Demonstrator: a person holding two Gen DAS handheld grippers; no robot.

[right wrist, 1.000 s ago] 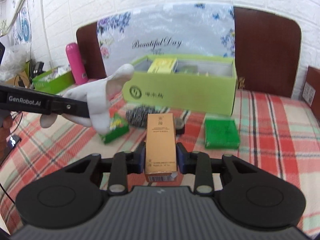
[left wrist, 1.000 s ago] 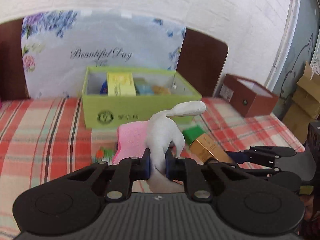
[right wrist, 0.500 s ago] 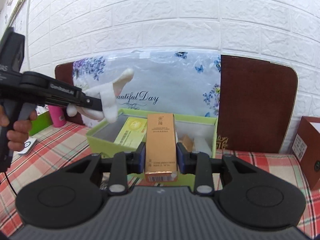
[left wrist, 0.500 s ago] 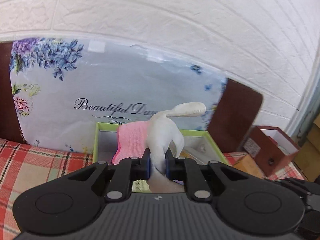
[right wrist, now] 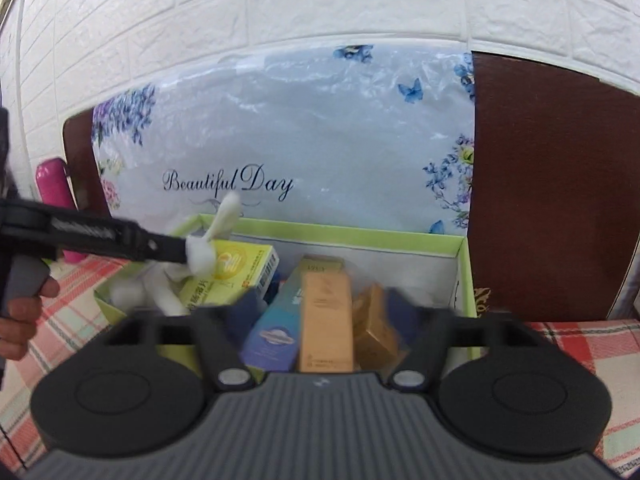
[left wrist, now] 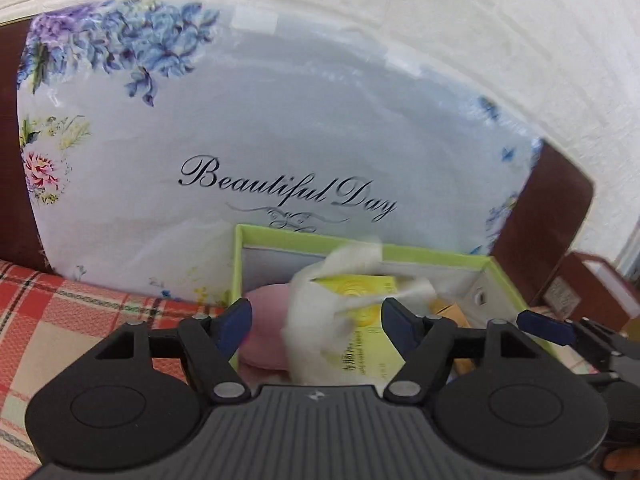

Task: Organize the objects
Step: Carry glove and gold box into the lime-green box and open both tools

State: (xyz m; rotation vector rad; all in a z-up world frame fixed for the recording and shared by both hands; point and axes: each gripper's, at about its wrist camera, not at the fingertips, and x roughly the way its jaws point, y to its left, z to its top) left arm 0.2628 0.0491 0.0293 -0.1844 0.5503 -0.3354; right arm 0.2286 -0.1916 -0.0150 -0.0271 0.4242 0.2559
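Note:
Over the open green box (left wrist: 400, 250) my left gripper (left wrist: 316, 318) has its jaws opening. The white glove (left wrist: 320, 300) with a pink cuff hangs blurred between them, free of both pads. In the right wrist view that glove (right wrist: 204, 256) is dropping at the box's left end. My right gripper (right wrist: 324, 316) is also opening above the green box (right wrist: 360, 236). The tall tan carton (right wrist: 326, 320) stands between its blurred fingers, touched by neither pad. It is among a yellow box (right wrist: 236, 268), a blue box (right wrist: 276, 332) and a small tan box (right wrist: 376, 328).
A floral "Beautiful Day" panel (right wrist: 300, 140) leans on the white brick wall right behind the box, with a dark brown board (right wrist: 560, 200) beside it. A pink bottle (right wrist: 56, 200) stands far left. A brown box (left wrist: 592, 288) sits right. A hand (right wrist: 20, 320) holds the left tool.
Both grippers travelled forward from above the plaid cloth to over the green box. Then both opened, and the glove and the tan carton came loose from the pads.

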